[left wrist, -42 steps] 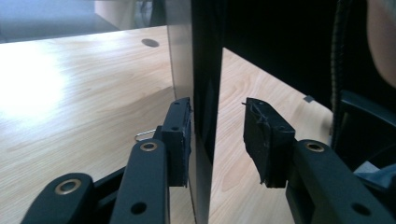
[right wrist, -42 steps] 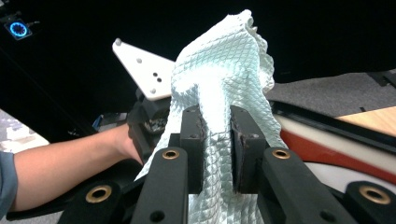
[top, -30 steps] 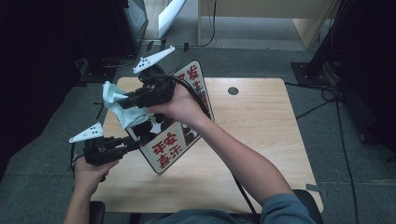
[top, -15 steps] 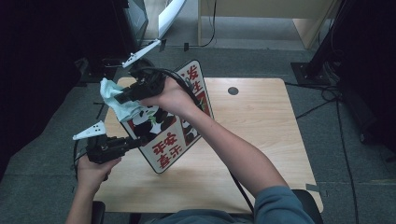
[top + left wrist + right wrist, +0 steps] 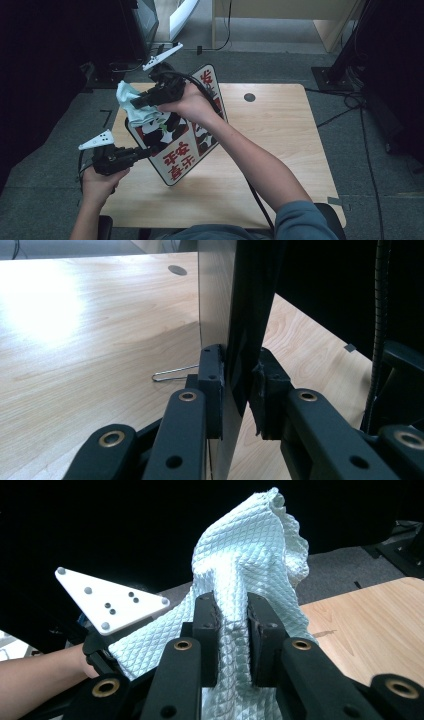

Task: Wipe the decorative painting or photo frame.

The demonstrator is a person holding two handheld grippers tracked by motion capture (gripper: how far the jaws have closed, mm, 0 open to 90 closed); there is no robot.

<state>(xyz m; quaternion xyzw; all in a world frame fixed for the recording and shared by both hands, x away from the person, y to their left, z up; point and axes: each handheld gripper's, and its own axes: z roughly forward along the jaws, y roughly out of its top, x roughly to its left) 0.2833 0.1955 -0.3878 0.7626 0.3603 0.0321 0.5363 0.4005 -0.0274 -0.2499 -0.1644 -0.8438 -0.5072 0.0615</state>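
Observation:
A tilted sign board (image 5: 185, 150) with panda pictures and red characters stands on edge over the wooden table (image 5: 280, 140). My left gripper (image 5: 152, 150) grips its near left edge. In the left gripper view the board's edge (image 5: 215, 300) sits between the jaws of the left gripper (image 5: 239, 390), which have just closed further onto it. My right gripper (image 5: 134, 104) is shut on a pale blue quilted cloth (image 5: 127, 95) held against the board's upper left part. The cloth (image 5: 250, 555) bunches up between the jaws of the right gripper (image 5: 231, 630).
A bent metal wire (image 5: 172, 373) lies on the table (image 5: 100, 340) beside the board. A round cable hole (image 5: 249, 97) sits near the table's far edge. Dark equipment stands off the table's left side. The left gripper's white plate (image 5: 110, 602) shows behind the cloth.
My right gripper with the cloth has shifted a little along the board's upper left part, toward the far side. The left hand has stayed where it was.

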